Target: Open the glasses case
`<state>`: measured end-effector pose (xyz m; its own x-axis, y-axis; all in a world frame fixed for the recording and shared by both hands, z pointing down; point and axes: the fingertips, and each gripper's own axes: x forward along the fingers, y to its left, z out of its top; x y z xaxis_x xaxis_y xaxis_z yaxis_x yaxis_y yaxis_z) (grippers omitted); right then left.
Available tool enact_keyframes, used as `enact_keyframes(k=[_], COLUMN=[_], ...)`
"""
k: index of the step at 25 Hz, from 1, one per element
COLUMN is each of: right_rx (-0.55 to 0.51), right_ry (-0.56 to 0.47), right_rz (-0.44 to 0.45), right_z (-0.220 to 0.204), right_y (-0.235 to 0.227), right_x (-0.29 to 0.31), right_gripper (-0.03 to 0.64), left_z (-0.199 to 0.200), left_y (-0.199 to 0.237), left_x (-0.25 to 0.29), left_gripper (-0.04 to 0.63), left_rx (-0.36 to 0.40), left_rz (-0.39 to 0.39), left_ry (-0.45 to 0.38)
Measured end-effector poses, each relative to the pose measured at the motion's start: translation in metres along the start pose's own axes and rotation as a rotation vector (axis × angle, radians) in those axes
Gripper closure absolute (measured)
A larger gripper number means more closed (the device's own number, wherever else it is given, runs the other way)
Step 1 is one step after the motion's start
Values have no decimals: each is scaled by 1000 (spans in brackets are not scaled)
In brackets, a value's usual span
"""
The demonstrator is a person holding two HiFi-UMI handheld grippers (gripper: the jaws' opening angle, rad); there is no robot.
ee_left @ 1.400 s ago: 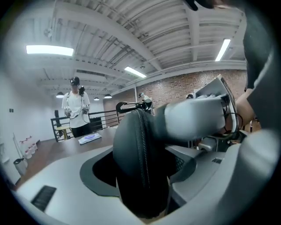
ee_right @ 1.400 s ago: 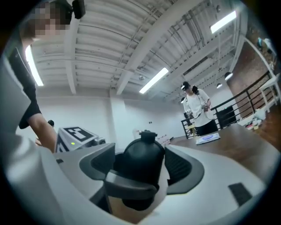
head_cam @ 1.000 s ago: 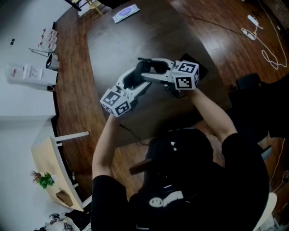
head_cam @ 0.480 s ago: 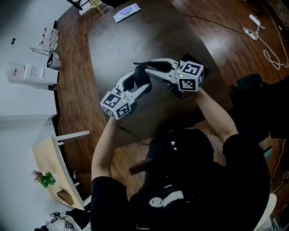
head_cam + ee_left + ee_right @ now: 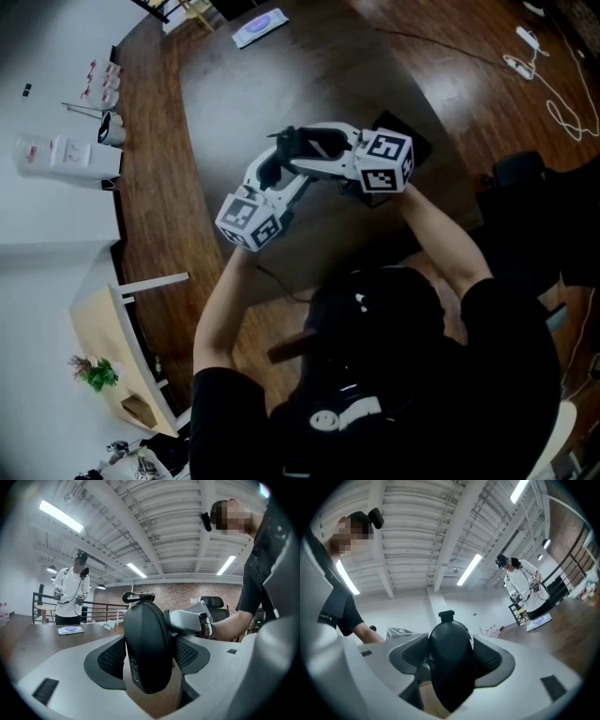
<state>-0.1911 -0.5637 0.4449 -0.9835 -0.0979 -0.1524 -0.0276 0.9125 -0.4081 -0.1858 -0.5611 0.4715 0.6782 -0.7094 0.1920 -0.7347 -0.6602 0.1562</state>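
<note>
Tabletop (image 5: 225, 103) seems mostly bare; a white packet (image 5: 261, 26) lies far off.

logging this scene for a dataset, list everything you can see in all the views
glasses case: one, black, closed, held above the table between both grippers
table: one, dark brown, below the grippers
packet: one, white and blue, far end of the table
black object: one, on the table past the right gripper, kind unclear
power strip with cable: one, white, floor at upper right
plant: one, green, lower left
other person: one, white top, standing beyond the table
left gripper: one, white and grey, pads on the case, jaws just closing slightly
right gripper: one, white and grey, jaws just opening, case between, pads against it
</note>
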Motion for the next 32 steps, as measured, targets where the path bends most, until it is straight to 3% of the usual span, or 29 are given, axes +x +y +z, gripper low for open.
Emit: enact_keyframes(k=[4, 8, 11, 14, 21, 26, 29, 32], right_rx=[-102, -151, 51, 245, 341, 458, 413, 480], right_ry=[25, 77, 20, -40, -33, -109, -151, -201], right_rz=[-20, -3, 85, 162, 229, 273, 237, 269], right_z=[-1, -8, -3, 5, 16, 19, 25, 32], right_y=[1, 4, 4, 3, 11, 5, 2, -1], right_x=[1, 3, -3, -12, -17, -23, -22, -25], right_gripper=[267, 298, 314, 318, 319, 316, 316, 322], left_z=[-3, -6, 1, 11, 17, 26, 29, 37], left_y=[0, -2, -9, -17, -25, -21, -14, -9], left_x=[4, 0, -8, -15, -25, -27, -26, -30], left_gripper=[295, 295, 293, 291, 287, 303, 321, 325], left_rx=[44, 58, -38, -79, -126, -274, -360, -526], left_rz=[19, -8, -107, -191, -274, -307, -282, -325], left_ry=[11, 45, -4, -48, -77, -149, -193, -267])
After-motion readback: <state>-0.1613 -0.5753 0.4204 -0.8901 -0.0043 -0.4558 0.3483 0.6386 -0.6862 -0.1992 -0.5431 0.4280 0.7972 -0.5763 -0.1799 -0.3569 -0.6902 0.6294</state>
